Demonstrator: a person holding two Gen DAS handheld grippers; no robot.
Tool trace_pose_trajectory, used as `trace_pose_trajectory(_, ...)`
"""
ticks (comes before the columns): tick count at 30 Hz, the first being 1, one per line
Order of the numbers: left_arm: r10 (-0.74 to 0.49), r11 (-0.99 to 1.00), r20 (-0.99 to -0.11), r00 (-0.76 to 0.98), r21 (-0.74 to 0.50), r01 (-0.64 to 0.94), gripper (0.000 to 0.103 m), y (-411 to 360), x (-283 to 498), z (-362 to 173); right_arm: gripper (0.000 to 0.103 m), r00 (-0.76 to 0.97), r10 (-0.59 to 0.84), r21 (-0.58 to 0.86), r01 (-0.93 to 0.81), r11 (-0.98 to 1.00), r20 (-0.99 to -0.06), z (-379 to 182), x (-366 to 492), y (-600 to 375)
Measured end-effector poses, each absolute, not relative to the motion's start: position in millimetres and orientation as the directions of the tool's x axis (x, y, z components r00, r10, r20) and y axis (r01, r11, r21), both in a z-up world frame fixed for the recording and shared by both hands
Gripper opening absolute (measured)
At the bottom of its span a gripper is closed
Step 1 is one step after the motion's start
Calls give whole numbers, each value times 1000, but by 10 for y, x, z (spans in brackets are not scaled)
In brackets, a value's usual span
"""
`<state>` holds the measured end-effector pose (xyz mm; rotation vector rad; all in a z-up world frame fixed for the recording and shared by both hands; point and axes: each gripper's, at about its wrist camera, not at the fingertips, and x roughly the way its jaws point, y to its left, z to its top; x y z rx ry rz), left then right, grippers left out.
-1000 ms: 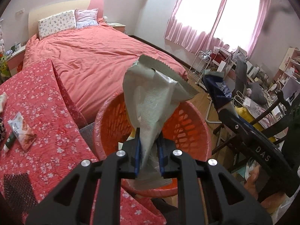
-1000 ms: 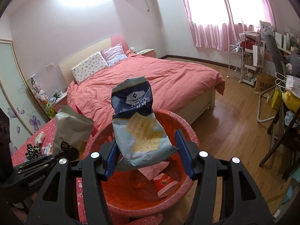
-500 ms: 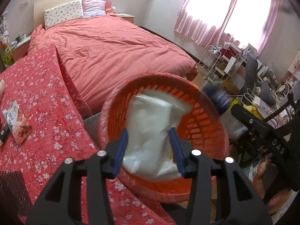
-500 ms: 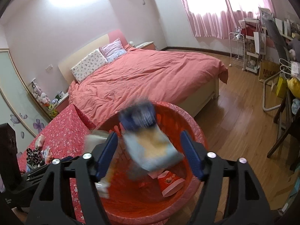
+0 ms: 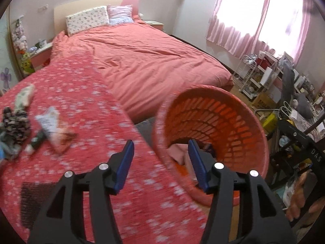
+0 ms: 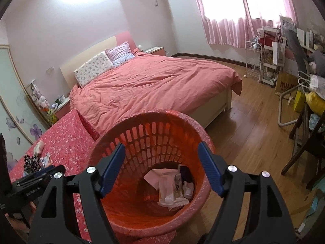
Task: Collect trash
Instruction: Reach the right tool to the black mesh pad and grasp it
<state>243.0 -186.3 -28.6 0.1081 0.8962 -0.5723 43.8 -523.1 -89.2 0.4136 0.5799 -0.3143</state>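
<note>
The right gripper (image 6: 161, 165) hangs over the mouth of the orange basket (image 6: 130, 140), its blue-padded fingers (image 6: 112, 166) spread wide with nothing between them; they have just been opening. Straight below, at the bottom of the basket, lies the dropped trash (image 6: 172, 185): pale wrappers, a pinkish sheet and a dark blue packet, heaped together.

The left gripper (image 5: 160, 162) also has its fingers (image 5: 125, 162) parted and empty, and they too have just been opening. It sits over the basket's near rim (image 5: 162, 152), one finger above the floral cloth and the other above the basket's inside. This view is blurred by motion.

The basket stands just beside the surface (image 5: 81, 101), which is covered by a red cloth printed with small white flowers. On the surface's far left more litter lies: a snack wrapper (image 5: 53, 126) with white and brown print, a small dark tube (image 5: 37, 140) touching it, a dark speckled bundle (image 5: 14, 122) and a crumpled pale piece (image 5: 25, 97).

Beyond the surface is a large bed (image 6: 154, 85) under a salmon-pink duvet, with two pillows (image 6: 105, 63) against a pale headboard. Pink curtains (image 6: 229, 20) cover bright windows. White wire shelving (image 6: 254, 61) and a cluttered desk area line the right wall, over a wooden floor (image 6: 249, 134).
</note>
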Motion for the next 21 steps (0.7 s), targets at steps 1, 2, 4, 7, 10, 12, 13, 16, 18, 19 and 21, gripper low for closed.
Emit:
trace_pose_trajectory(1, -414, 853, -761, 500, -133, 504, 57, -1763, 2426, -261, 74, 793, -169, 276, 391, 878, -585, -876, 444, -5183)
trace_pose_trajectory(2, -400, 861, -760, 513, -121, 494, 57, -1657, 2423, -239, 74, 793, -167, 264, 381, 886, -585, -854, 453, -5114)
trace_pose_trajectory(4, -372, 877, -757, 537, -98, 470, 58, -1436, 2421, -202, 74, 796, -157, 250, 361, 898, -585, -834, 468, -4996)
trace_pose_trajectory(7, -323, 901, -755, 570, -61, 429, 59, -1130, 2412, -164, 74, 799, -137, 223, 321, 920, -586, -792, 516, -4753)
trace_pose_trajectory(10, -277, 926, -754, 596, -43, 375, 59, -720, 2432, -126, 74, 801, -100, 207, 271, 940, -590, -784, 576, -4478)
trace_pose_trajectory(12, -246, 942, -749, 615, -35, 334, 60, -451, 2415, -94, 73, 800, -66, 204, 230, 952, -597, -785, 637, -4253)
trace_pose_trajectory(13, -221, 953, -744, 630, -27, 301, 62, -247, 2409, -68, 73, 799, -53, 203, 216, 955, -599, -783, 639, -4184)
trace_pose_trajectory(16, -164, 974, -737, 655, -14, 228, 64, 176, 2386, -36, 73, 795, -1, 198, 152, 968, -606, -781, 714, -3821)
trace_pose_trajectory(18, -124, 984, -736, 665, -4, 179, 66, 462, 2374, -34, 73, 789, 45, 193, 95, 977, -613, -786, 778, -3516)
trace_pose_trajectory(19, -99, 989, -737, 669, 3, 150, 68, 616, 2365, -33, 73, 786, 59, 189, 75, 979, -616, -790, 791, -3404)
trace_pose_trajectory(21, -48, 995, -737, 675, 20, 93, 71, 922, 2344, -57, 73, 776, 92, 178, 27, 984, -624, -814, 842, -3121)
